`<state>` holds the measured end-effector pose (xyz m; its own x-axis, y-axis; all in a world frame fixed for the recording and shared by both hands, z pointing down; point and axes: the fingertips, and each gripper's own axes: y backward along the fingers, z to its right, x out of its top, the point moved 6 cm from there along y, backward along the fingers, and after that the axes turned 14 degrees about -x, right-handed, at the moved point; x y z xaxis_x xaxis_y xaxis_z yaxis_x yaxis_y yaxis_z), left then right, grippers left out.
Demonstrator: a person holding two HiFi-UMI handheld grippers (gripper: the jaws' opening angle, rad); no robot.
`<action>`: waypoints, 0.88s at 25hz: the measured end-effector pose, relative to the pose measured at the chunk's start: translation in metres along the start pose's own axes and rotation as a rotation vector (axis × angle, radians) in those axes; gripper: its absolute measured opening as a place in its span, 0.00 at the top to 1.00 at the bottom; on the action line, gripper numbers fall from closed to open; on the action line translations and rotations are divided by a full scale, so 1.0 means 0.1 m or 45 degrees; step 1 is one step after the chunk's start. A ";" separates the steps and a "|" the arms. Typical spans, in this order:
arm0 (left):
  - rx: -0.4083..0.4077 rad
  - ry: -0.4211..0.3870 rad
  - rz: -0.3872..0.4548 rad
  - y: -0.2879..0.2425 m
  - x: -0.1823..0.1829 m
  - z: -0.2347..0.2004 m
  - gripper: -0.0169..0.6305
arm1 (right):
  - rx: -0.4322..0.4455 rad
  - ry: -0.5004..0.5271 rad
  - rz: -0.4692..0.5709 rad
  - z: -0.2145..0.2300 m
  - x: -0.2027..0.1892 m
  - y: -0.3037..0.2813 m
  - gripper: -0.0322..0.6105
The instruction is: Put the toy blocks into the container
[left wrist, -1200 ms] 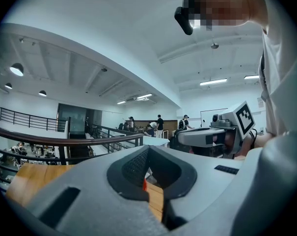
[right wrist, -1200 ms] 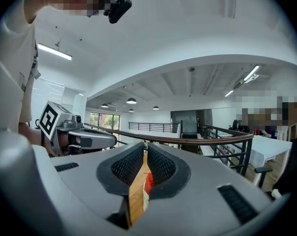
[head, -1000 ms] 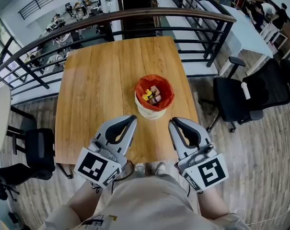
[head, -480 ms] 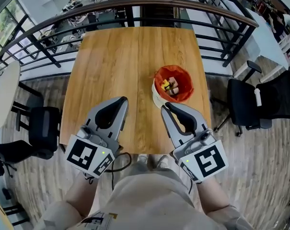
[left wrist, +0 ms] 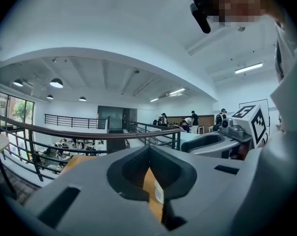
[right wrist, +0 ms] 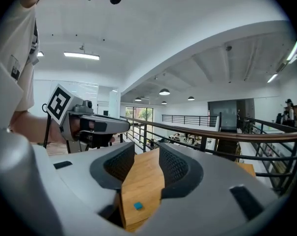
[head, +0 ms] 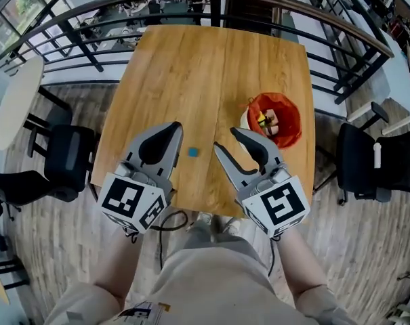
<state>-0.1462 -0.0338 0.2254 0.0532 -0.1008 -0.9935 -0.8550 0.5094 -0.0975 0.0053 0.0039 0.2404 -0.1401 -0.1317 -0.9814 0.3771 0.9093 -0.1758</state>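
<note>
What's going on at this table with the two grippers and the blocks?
A person holds a gripper in each hand over a wooden table. Several toy blocks already sit in the orange-lined container. One small blue block lies loose on the table between the grippers. The right gripper has just been opening its jaws, with nothing gripped, and points toward that block. The left gripper is shut and empty.
</note>
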 end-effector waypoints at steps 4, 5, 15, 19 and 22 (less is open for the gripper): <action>0.047 0.040 -0.028 -0.01 -0.28 -0.20 0.95 | 0.079 -0.024 -0.090 -0.06 -0.25 -0.31 0.69; 0.062 0.050 -0.038 -0.02 -0.36 -0.27 0.95 | 0.091 -0.018 -0.114 -0.07 -0.32 -0.40 0.68; 0.094 0.190 -0.221 -0.18 -1.26 -0.76 0.95 | 0.219 0.105 -0.389 -0.28 -1.19 -1.11 0.67; 0.090 0.253 -0.287 -0.24 -1.64 -0.94 0.95 | 0.276 0.098 -0.479 -0.36 -1.55 -1.33 0.67; 0.100 0.297 -0.332 -0.26 -1.95 -1.04 0.95 | 0.310 0.085 -0.551 -0.40 -1.83 -1.45 0.67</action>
<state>-0.1877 -0.1166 0.4281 0.1376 -0.4237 -0.8953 -0.7852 0.5043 -0.3594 -0.0603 -0.0881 0.4491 -0.3863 -0.4433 -0.8089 0.4734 0.6573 -0.5863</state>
